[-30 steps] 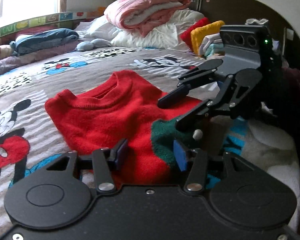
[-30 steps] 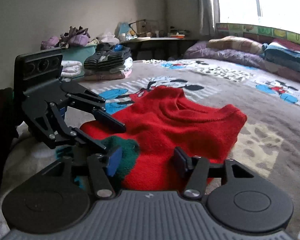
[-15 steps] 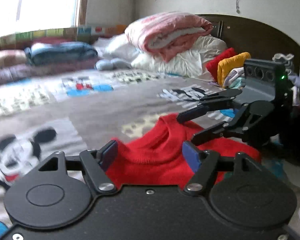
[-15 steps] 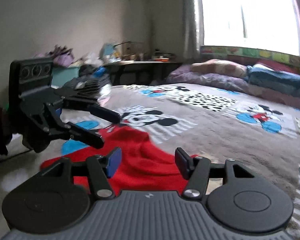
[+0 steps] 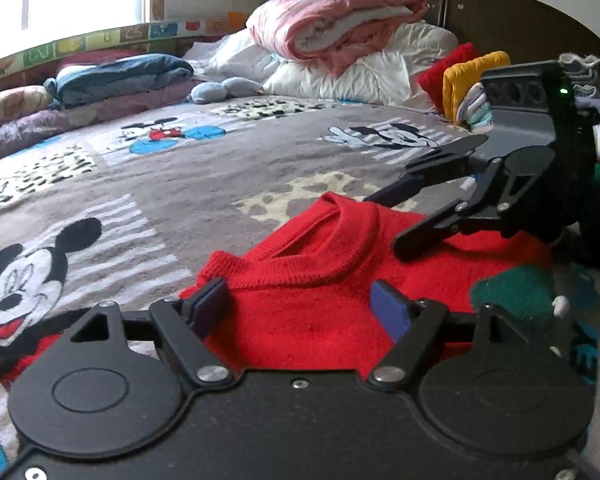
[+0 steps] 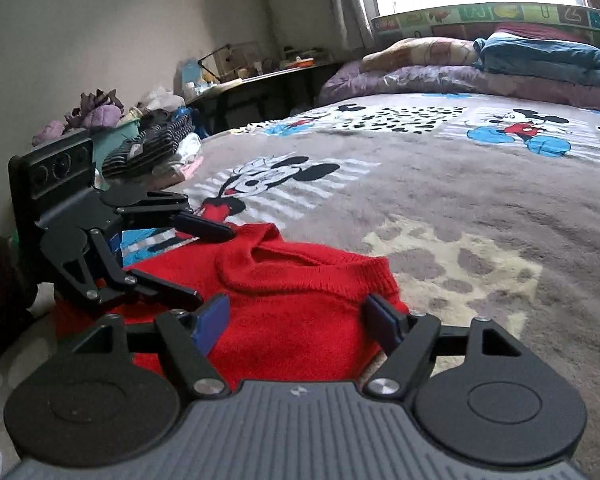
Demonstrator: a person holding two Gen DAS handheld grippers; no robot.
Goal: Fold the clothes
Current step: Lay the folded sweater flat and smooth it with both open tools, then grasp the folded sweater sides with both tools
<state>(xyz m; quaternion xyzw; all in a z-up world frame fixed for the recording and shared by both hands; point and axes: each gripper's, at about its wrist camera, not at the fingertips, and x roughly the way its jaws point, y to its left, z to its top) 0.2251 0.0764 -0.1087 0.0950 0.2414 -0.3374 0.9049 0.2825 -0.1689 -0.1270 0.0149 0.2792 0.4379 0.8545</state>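
A folded red sweater (image 5: 320, 292) with a green patch (image 5: 512, 296) lies on the grey Mickey Mouse blanket (image 5: 172, 184), neckline facing the far side. My left gripper (image 5: 300, 312) is open and empty, just above the sweater's near edge. My right gripper (image 5: 388, 220) shows in the left wrist view, open over the sweater's right side. In the right wrist view the sweater (image 6: 292, 300) lies under my open, empty right gripper (image 6: 296, 320). My left gripper (image 6: 212, 264) is open above the sweater's left part.
Pillows and a rolled pink quilt (image 5: 336, 28) are stacked at the headboard, with red and yellow folded items (image 5: 464, 72). Folded blue and purple bedding (image 6: 540, 64) lies along the window side. A pile of folded clothes (image 6: 156, 144) sits at the bed's edge near a desk.
Both grippers lifted and swung away from the sweater, then came back down low over it. The sweater lies folded, both grippers open throughout.
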